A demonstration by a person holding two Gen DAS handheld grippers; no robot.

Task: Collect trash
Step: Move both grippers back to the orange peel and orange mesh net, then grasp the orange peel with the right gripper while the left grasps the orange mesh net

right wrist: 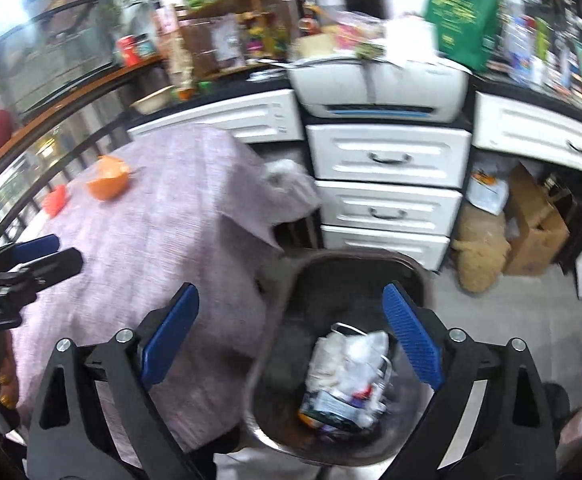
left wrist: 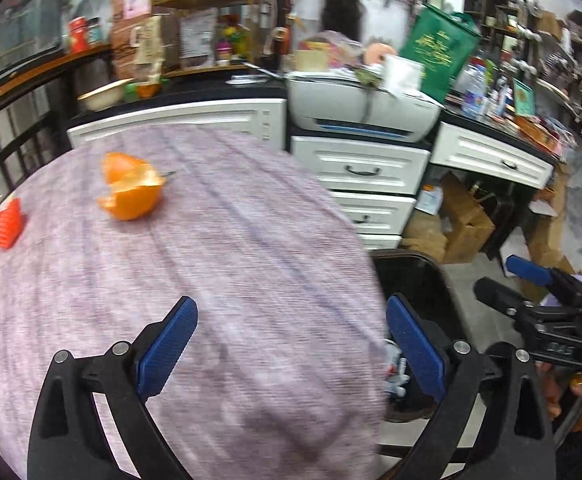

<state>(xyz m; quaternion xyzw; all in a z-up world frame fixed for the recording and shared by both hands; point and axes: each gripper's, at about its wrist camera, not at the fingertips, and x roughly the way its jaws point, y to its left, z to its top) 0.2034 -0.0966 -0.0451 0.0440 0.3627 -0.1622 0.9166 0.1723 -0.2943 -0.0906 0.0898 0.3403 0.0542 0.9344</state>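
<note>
An orange peel (left wrist: 131, 188) lies on the purple tablecloth (left wrist: 211, 260) at the far left, with a small red ridged piece (left wrist: 9, 224) beside it near the left edge. Both also show in the right wrist view, the peel (right wrist: 107, 182) and the red piece (right wrist: 55, 199). My left gripper (left wrist: 291, 344) hangs open over the table's near right part, nothing between its blue pads. My right gripper (right wrist: 291, 332) is open and empty above the dark bin (right wrist: 355, 264), which holds crumpled wrappers and plastic (right wrist: 351, 376). The bin (left wrist: 407, 268) stands beside the table's right edge.
White drawers (right wrist: 387, 184) and a printer (right wrist: 379, 88) stand behind the bin. Cardboard boxes and a paper bag (right wrist: 531, 224) sit on the floor to the right. A cluttered black counter (left wrist: 179, 94) and a dark railing (left wrist: 7, 160) border the table.
</note>
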